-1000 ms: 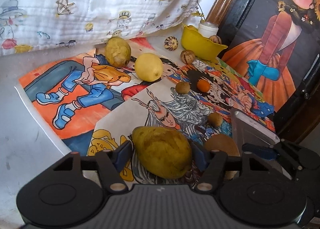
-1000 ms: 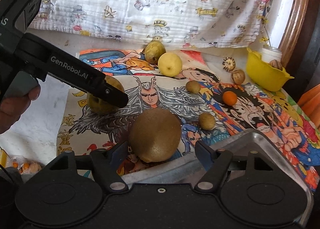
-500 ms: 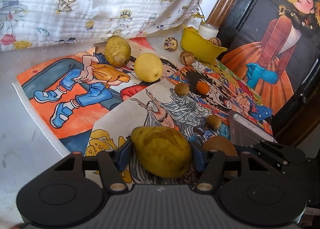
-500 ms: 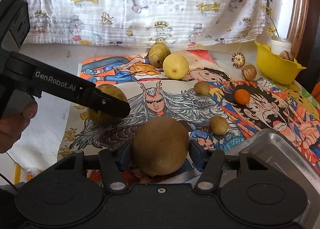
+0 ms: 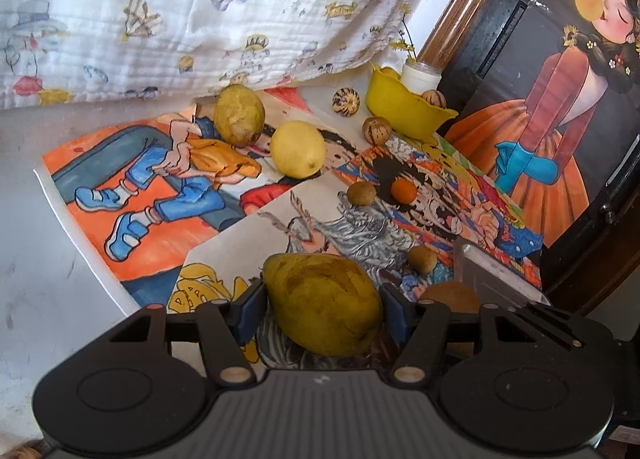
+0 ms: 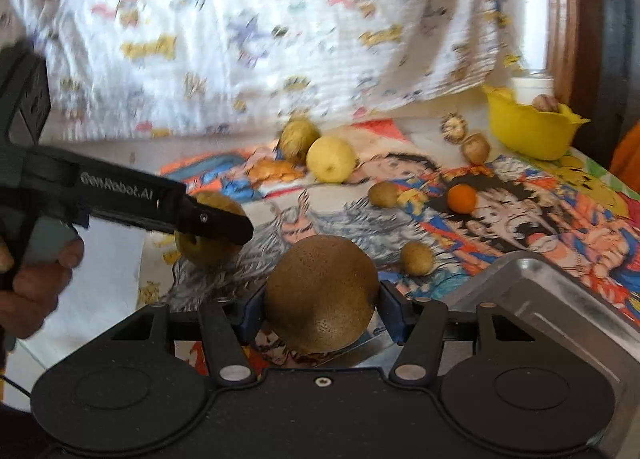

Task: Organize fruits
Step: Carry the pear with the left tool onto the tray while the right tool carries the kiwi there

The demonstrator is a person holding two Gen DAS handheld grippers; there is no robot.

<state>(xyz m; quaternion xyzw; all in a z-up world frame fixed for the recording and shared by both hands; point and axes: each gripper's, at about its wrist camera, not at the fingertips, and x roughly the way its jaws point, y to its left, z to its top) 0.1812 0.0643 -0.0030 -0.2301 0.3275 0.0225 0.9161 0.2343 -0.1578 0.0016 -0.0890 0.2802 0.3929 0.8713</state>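
A yellow-green mango (image 5: pixel 320 299) sits between the blue pads of my left gripper (image 5: pixel 322 309), which is shut on it, low over the cartoon mat. In the right wrist view, one left finger (image 6: pixel 208 219) crosses that mango (image 6: pixel 208 251). My right gripper (image 6: pixel 320 309) is shut on a round brown fruit (image 6: pixel 320 291), held just above the mat beside the corner of a metal tray (image 6: pixel 540 299). From the left wrist view that brown fruit (image 5: pixel 448 293) peeks out next to the tray (image 5: pixel 484 275).
On the mat lie a lemon (image 5: pixel 298 149), a green-brown fruit (image 5: pixel 239 113), a small orange (image 5: pixel 404 190) and two small brown fruits (image 5: pixel 361 193) (image 5: pixel 421 259). A yellow bowl (image 5: pixel 404 111) stands at the back right. A printed cloth hangs behind. A hand (image 6: pixel 36 279) holds the left gripper.
The right gripper's pads closed onto the brown fruit, and the right view then tilted and rose a little, now blurred. The left gripper and its mango stayed put.
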